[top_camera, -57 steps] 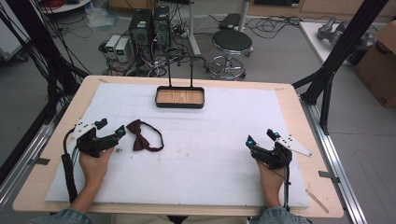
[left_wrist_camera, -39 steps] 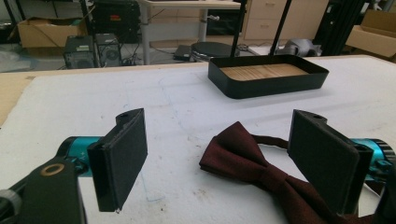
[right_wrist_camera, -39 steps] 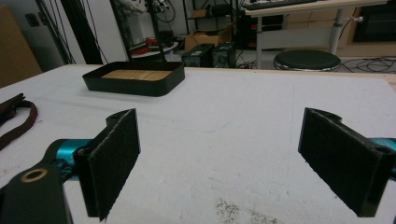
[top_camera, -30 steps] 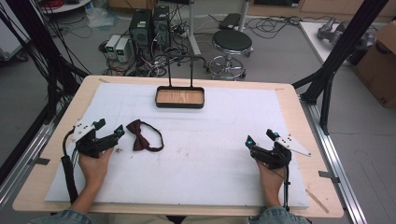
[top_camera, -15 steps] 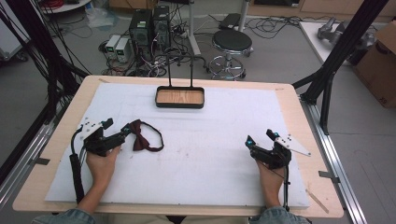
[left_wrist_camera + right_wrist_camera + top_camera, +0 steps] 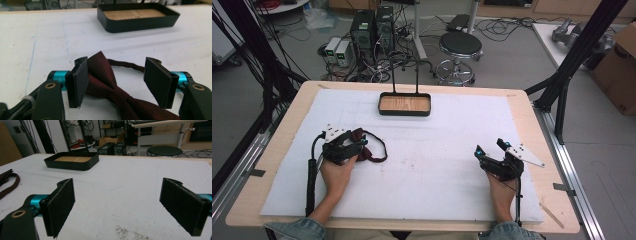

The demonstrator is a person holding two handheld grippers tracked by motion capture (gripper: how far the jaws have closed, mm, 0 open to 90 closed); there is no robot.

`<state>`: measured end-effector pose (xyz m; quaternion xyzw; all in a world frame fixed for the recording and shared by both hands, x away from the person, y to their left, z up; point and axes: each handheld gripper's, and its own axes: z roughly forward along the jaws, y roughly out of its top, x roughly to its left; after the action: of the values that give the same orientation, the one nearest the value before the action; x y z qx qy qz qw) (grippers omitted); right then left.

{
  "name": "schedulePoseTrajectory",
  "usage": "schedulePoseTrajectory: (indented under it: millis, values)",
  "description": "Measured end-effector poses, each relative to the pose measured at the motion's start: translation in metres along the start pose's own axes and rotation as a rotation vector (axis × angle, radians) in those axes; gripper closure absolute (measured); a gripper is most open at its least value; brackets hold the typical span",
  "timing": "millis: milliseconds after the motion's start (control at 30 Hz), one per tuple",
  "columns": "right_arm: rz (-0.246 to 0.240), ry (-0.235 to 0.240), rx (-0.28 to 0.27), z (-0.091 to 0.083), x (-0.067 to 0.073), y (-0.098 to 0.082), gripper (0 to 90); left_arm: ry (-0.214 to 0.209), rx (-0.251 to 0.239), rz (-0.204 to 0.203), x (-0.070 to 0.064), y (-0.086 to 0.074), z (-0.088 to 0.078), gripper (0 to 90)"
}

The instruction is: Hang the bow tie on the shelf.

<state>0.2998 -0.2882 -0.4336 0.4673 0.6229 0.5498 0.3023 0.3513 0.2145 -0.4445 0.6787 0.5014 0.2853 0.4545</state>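
Bow tie point(image 6: 110, 90) first: it lies flat on the white sheet at the left of the table point(image 6: 522, 107), dark red, with its thin strap looping out to the side away from my left hand. I have the left hand-held gripper point(image 6: 117, 82) released and set around it, one jaw on each side of the knot, the near wing just beside the left jaw; I judge this placement is meant to let the jaws close on the narrow middle, where the fabric is firmest and will not fan out. Nothing is pinched yet, as far as I can see. The right hand-held gripper point(image 6: 127, 205) is released too, resting well apart at the right side of the table over bare sheet, probably kept out of the way until needed. The black tray point(image 6: 404, 112) with the wooden floor sits at the far middle, a likely place for the tie. I can read no brand, label or writing anywhere; faint blue pen lines cross the sheet.
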Motion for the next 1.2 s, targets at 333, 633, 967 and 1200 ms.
schedulePoseTrajectory:
  millis: [333, 633, 967, 1200]
  values:
    - [-0.008, 0.000, 0.000, 0.000, 0.000, 0.000, 12.2, 0.055, 0.062, -0.009, -0.002, -0.001, 0.005, 48.6]
    - [-0.009, -0.001, 0.001, 0.000, 0.000, 0.000, 12.2, 0.088, 0.100, -0.015, -0.004, 0.000, 0.009, 59.7]
    - [-0.005, 0.001, 0.006, 0.000, 0.001, 0.000, 12.3, 0.088, 0.108, -0.029, -0.002, 0.000, 0.008, 79.6]
    - [-0.007, 0.000, 0.005, 0.000, 0.001, 0.000, 12.3, 0.024, 0.042, -0.016, -0.003, 0.006, -0.003, 83.2]
